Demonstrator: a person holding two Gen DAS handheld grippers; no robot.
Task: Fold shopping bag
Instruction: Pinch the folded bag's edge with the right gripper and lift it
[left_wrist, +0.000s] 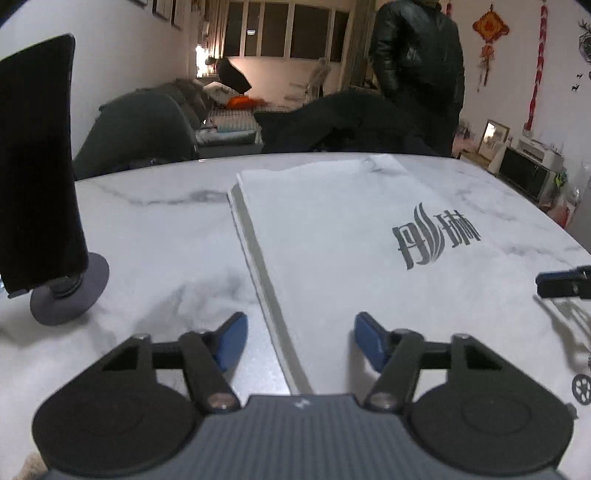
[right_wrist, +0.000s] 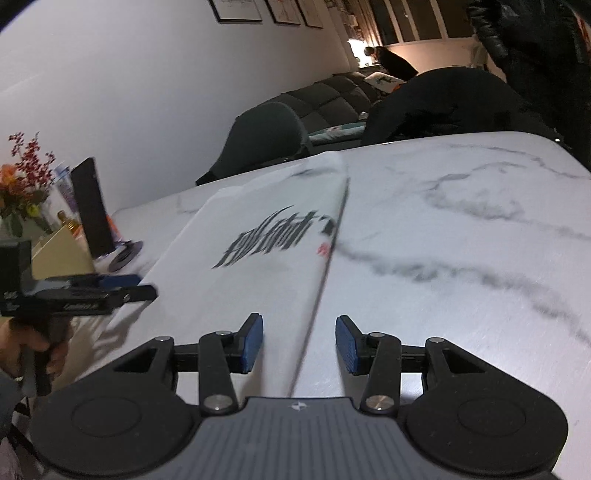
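Observation:
A white paper shopping bag (left_wrist: 351, 236) with a grey printed logo lies flat on the marble table (left_wrist: 155, 236). My left gripper (left_wrist: 300, 341) hovers open over the bag's left folded edge, one blue pad on each side of it. In the right wrist view the same bag (right_wrist: 255, 266) stretches away, and my right gripper (right_wrist: 299, 343) stands open astride its right edge. The right gripper (left_wrist: 563, 282) pokes in at the far right of the left wrist view. The left gripper (right_wrist: 92, 291) appears at the left of the right wrist view, held by a hand (right_wrist: 22, 350).
A black phone on a round stand (left_wrist: 37, 177) rises at the table's left. Flowers (right_wrist: 26, 184) and a box (right_wrist: 62, 247) sit beyond it. Chairs (left_wrist: 147, 125) with dark coats line the far edge, and a person in a black jacket (left_wrist: 417, 62) stands behind.

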